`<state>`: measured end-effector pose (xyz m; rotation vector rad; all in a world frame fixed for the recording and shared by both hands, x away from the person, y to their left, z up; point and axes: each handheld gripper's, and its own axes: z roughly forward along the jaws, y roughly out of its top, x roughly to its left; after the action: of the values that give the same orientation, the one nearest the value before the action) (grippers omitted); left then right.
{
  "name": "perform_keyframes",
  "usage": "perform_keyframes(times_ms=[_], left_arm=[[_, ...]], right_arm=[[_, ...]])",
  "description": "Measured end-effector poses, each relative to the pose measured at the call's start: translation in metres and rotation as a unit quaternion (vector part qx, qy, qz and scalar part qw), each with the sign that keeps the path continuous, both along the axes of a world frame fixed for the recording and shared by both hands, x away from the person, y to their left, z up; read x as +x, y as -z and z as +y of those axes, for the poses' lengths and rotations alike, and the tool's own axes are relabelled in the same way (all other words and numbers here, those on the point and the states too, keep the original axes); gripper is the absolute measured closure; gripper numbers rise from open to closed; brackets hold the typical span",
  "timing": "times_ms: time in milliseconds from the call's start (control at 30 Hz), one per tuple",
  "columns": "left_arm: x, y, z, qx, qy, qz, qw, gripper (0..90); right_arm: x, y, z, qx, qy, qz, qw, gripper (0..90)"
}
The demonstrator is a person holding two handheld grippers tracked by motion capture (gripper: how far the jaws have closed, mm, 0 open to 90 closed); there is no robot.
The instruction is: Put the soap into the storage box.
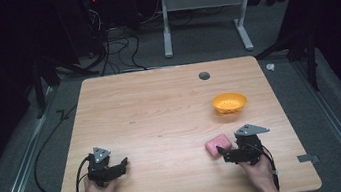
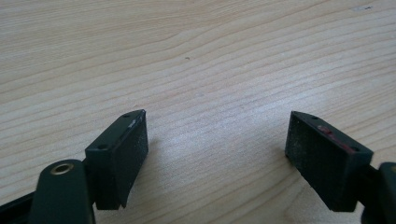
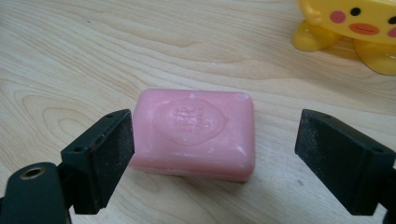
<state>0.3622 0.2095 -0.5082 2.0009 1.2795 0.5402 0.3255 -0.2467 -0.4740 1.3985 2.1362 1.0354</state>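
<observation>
A pink soap bar lies flat on the wooden tabletop, near its front right part, with the right tongs spread wide around it, one jaw just beside the bar's edge and the other apart from it. A yellow bowl with a cartoon face stands farther back. The left tongs hover wide over bare wood at the front left
</observation>
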Motion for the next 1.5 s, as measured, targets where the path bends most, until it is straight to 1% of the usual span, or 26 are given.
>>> perform_keyframes(times_ms=[267,467,533,667,800,933,967,1300,1367,1400,1467,1500], left_arm=[[0.0,0.0,0.0,0.0,0.0,0.0,1.0,21.6],[0.0,0.0,0.0,0.0,0.0,0.0,1.0,21.5],[0.0,0.0,0.0,0.0,0.0,0.0,1.0,21.5],[0.0,0.0,0.0,0.0,0.0,0.0,1.0,21.6],[0.0,0.0,0.0,0.0,0.0,0.0,1.0,21.6],[0.0,0.0,0.0,0.0,0.0,0.0,1.0,21.5],[0.0,0.0,0.0,0.0,0.0,0.0,1.0,21.5],[0.0,0.0,0.0,0.0,0.0,0.0,1.0,21.5],[0.0,0.0,0.0,0.0,0.0,0.0,1.0,21.5],[0.0,0.0,0.0,0.0,0.0,0.0,1.0,21.6],[0.0,0.0,0.0,0.0,0.0,0.0,1.0,21.5],[0.0,0.0,0.0,0.0,0.0,0.0,1.0,21.6]], right_arm=[[0.003,0.001,0.009,-0.004,-0.001,0.004,1.0,12.1],[0.006,0.003,0.017,-0.013,0.002,0.01,0.9999,12.1],[0.007,0.004,0.02,-0.017,0.006,0.012,0.9998,12.1],[0.009,0.006,0.021,-0.022,0.01,0.015,0.9996,12.1],[0.011,0.009,0.023,-0.018,0.014,0.021,0.9995,11.9],[0.012,0.01,0.025,-0.022,0.011,0.025,0.9994,11.9],[0.013,0.013,0.026,-0.025,0.012,0.03,0.9992,11.7],[0.016,0.019,0.027,-0.026,0.013,0.04,0.9988,11.4],[0.016,0.021,0.027,-0.028,0.012,0.043,0.9986,11.5],[0.017,0.023,0.028,-0.033,0.013,0.047,0.9982,11.5],[0.017,0.024,0.029,-0.035,0.014,0.049,0.9981,11.5],[0.017,0.025,0.029,-0.038,0.013,0.045,0.9982,11.5]])
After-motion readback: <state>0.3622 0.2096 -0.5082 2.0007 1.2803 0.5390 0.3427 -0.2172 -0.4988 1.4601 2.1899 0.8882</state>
